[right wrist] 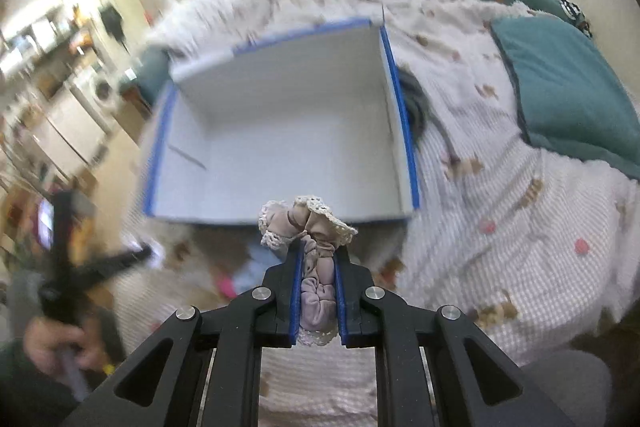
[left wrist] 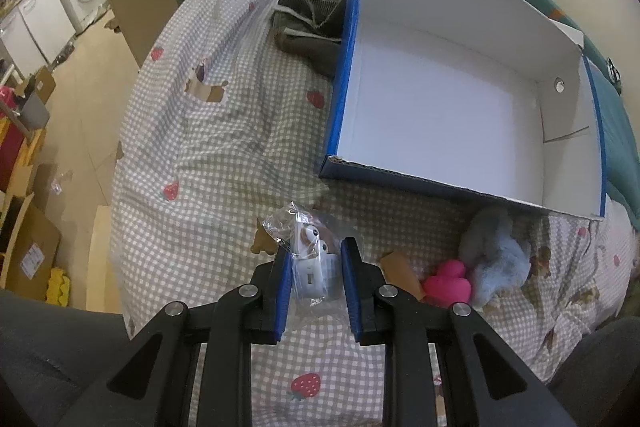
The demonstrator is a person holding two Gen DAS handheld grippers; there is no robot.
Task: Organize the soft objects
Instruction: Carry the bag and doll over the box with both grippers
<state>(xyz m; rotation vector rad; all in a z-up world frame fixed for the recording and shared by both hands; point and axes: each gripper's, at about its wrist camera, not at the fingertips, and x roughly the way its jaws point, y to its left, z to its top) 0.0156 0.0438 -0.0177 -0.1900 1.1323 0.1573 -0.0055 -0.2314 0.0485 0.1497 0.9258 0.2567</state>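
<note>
My right gripper [right wrist: 317, 263] pinches the soft, light scrunchie [right wrist: 308, 227] at lower centre, below the box [right wrist: 280, 131]. My left gripper [left wrist: 316, 267] squeezes a slippery bagged toy [left wrist: 310, 259]; I grip its middle.

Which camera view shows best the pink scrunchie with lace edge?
The right wrist view: the scrunchie sits sharp and close, pinched between the jaws of the right gripper, in front of the blue box. The left wrist view does not show it at all.
</note>
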